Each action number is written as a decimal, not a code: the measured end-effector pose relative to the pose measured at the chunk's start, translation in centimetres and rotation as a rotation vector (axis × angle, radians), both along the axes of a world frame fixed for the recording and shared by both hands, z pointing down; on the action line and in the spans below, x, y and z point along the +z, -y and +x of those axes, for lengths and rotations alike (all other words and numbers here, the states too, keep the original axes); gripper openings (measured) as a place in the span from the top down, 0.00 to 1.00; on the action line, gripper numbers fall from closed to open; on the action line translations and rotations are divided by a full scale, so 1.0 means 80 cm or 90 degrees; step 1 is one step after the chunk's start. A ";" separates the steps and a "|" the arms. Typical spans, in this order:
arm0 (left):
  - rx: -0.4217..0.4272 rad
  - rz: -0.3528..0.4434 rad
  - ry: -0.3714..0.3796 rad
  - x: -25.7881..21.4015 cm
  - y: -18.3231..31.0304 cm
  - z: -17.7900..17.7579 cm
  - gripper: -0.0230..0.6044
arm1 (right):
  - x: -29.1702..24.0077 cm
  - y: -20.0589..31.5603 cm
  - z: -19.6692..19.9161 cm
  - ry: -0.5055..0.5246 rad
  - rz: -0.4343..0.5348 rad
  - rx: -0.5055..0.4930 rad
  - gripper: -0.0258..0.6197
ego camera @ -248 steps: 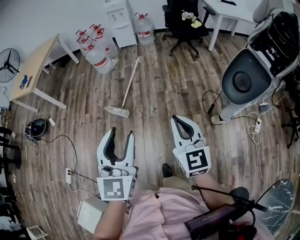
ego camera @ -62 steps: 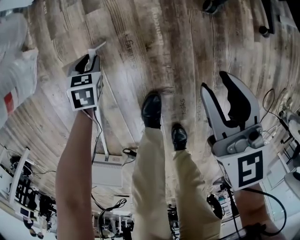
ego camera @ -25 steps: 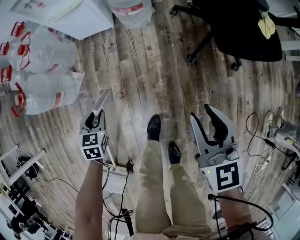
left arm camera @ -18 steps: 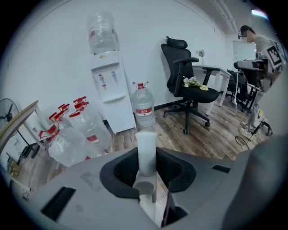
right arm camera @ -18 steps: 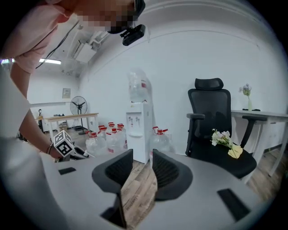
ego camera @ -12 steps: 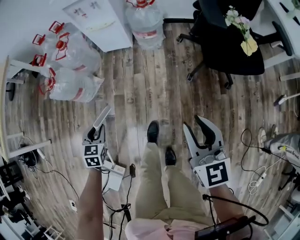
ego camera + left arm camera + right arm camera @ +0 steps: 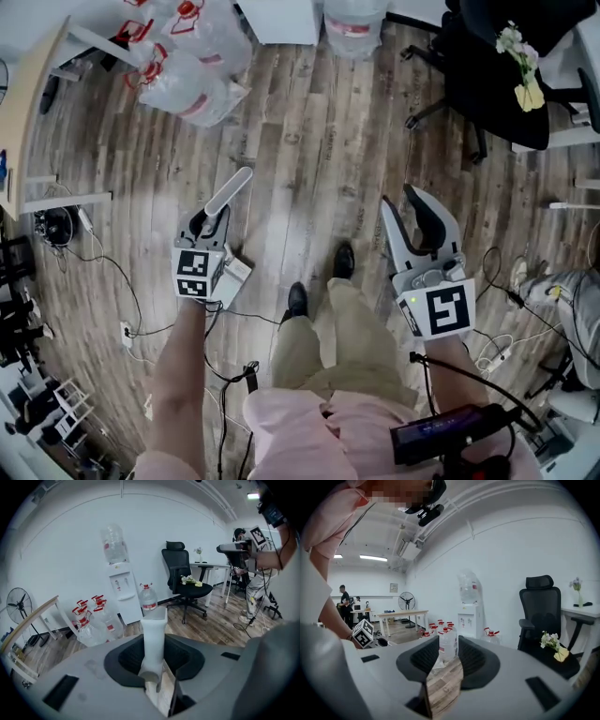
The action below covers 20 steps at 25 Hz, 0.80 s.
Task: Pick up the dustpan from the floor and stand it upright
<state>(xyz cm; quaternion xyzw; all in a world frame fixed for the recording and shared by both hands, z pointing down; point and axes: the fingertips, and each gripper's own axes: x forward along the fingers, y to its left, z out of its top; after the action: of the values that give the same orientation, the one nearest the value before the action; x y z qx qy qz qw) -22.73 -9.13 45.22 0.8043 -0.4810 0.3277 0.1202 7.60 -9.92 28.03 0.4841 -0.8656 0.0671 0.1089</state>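
Your left tool (image 7: 208,223) is closed on the dustpan (image 7: 228,195), its jaws clamped around the white handle (image 7: 153,630) partway along. The left gripper view shows the handle's free end sticking out past the jaws.

What matters for the next move is the dustpan's long axis. In the head view it runs on a slant: the handle tip is at the upper right of the left tool, and the scoop (image 7: 234,272) is at the lower right, tucked just beside the marker cube and close to your left shoe (image 7: 297,300). The scoop looks clear of the floor (image 7: 309,141), though its lowest edge is hidden behind the tool, so treat that as likely, not certain.

Standing the dustpan upright will probably mean getting the scoop end under the handle and setting it on the bare boards to the left of your feet.

Your right tool (image 7: 400,199) is open and empty. Only floor and the water bottles (image 7: 445,646) show between its jaws. In the frame it sits right of your legs, well apart from the dustpan, so the left tool is the one placed to do the work.
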 end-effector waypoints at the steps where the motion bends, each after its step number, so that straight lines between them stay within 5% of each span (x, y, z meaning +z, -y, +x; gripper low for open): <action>1: 0.000 0.007 -0.004 -0.007 -0.012 -0.005 0.79 | -0.002 -0.008 -0.009 -0.001 0.002 -0.005 0.76; 20: -0.046 0.092 -0.041 -0.083 -0.231 -0.144 0.78 | -0.098 -0.226 -0.157 -0.020 0.049 -0.033 0.77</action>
<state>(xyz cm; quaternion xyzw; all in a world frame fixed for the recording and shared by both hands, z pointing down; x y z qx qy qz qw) -34.22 9.37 38.61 0.8032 -0.5276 0.2618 0.0891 -4.97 8.19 20.17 0.4662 -0.8780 0.0233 0.1055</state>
